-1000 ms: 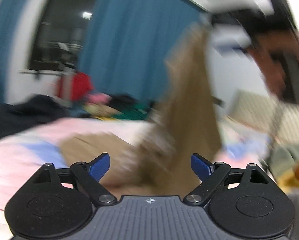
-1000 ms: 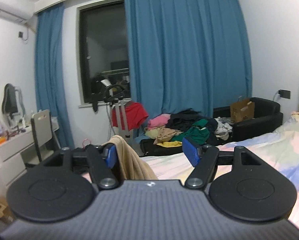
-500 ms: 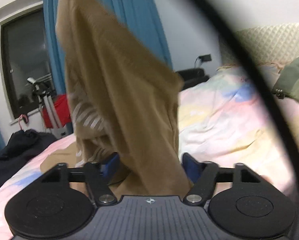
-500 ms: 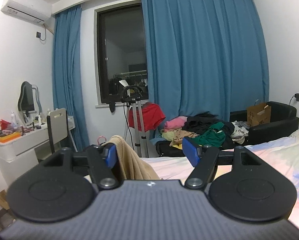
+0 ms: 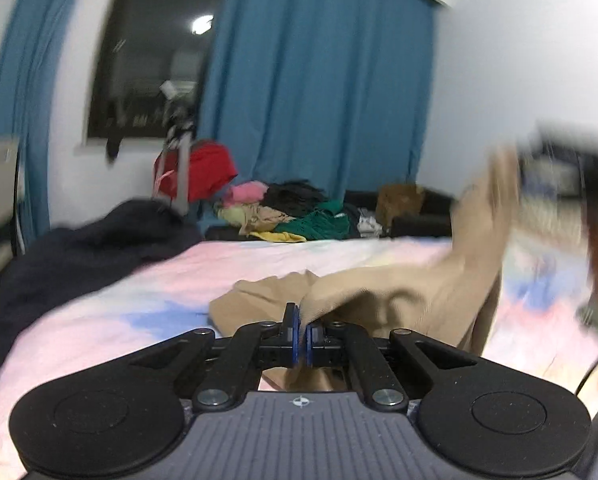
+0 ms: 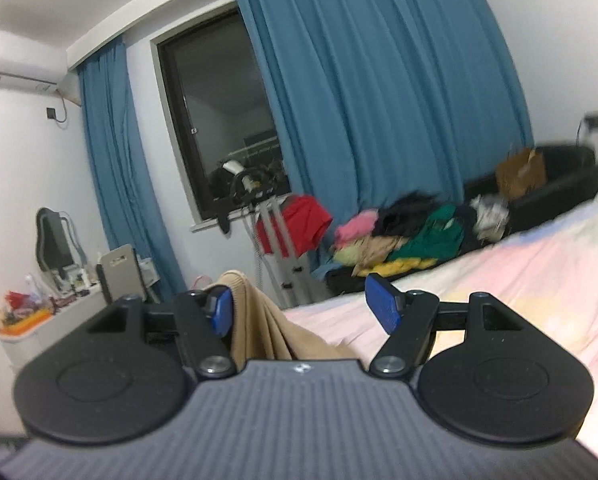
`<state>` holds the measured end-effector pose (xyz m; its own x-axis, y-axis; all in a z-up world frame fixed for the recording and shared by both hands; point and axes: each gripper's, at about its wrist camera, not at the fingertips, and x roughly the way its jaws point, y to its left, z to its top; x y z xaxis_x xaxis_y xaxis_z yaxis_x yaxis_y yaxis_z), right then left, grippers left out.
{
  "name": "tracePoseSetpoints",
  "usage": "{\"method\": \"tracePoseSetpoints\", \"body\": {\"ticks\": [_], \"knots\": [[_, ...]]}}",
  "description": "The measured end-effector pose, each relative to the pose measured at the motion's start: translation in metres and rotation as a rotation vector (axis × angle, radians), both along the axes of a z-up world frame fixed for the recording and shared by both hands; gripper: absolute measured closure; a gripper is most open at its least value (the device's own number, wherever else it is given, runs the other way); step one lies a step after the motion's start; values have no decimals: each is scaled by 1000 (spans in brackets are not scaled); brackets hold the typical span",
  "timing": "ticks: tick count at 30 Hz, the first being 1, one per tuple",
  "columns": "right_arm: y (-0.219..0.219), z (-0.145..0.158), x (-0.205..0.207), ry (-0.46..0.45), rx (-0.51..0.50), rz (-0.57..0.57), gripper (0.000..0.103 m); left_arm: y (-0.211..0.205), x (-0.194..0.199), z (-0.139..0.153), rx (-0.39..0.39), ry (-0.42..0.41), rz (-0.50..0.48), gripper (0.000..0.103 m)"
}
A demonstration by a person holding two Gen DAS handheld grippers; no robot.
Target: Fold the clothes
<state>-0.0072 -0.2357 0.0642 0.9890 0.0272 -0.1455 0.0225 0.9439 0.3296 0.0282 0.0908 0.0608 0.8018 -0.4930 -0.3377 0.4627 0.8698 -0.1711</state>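
The tan garment [image 5: 399, 292] lies partly on the bed [image 5: 111, 312], one end bunched on the pastel sheet and the other end lifted up to the right. The left hand-held gripper [image 5: 301, 334] is clenched on a fold of it, blue pads pressed together with cloth pinched between them. At the blurred right edge of the left wrist view the garment rises to the right hand-held gripper [image 5: 555, 160], with part of the person's hand just below it.

In the right wrist view the right hand-held gripper [image 6: 305, 306] has its jaws standing apart; tan cloth [image 6: 259, 320] hangs over the left finger and drapes down between the jaws, and the right pad is clear of it, so it is carried rather than pinched.

A dark garment [image 5: 79, 248] lies on the bed's far left. Beyond the bed a pile of clothes [image 5: 291, 216] sits on a black sofa [image 6: 555, 188], below blue curtains [image 5: 319, 80] and a dark window [image 5: 155, 48]. A counter [image 6: 39, 320] with small items stands at left.
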Motion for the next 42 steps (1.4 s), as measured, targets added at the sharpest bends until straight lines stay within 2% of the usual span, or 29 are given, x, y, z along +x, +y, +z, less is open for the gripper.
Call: {"method": "tracePoseSetpoints", "body": {"ticks": [2,4,6,10,12,15,17,19,20,22,25,28,31,35,37,40,42], "knots": [[6,-16,9,25,22,22,33,20,23,2,-35,46,35,99],[13,-33,17,50,28,40,33,35,47,-10,-76,142,66,99],[20,-48,26,77,16,53,33,42,68,-31,-101,226,107,99],[30,-77,47,150,3,102,33,51,102,-78,-103,374,139,99],[29,-85,57,166,13,121,33,49,103,-97,-99,407,138,98],[27,-95,70,174,19,116,33,48,109,-112,-98,423,160,97],[25,-102,77,175,30,113,33,44,109,-118,-89,417,180,89],[23,-109,81,173,37,107,33,34,119,-125,-64,408,211,70],[22,-112,82,172,38,103,33,33,120,-127,-61,413,238,65],[19,-117,83,168,40,94,33,37,118,-130,-62,432,303,43],[14,-122,83,161,45,80,33,26,123,-137,-91,471,330,42],[9,-124,81,157,59,69,33,23,105,-127,-44,413,362,35],[8,-126,77,159,71,72,33,19,77,-107,23,286,379,25],[9,-125,73,158,74,74,33,-2,49,-89,136,109,312,19],[10,-124,71,154,73,76,33,-17,43,-89,210,63,253,19],[9,-123,68,151,77,74,33,-37,37,-96,284,50,165,19],[9,-122,67,149,80,70,33,-45,34,-101,338,32,165,19]]}}
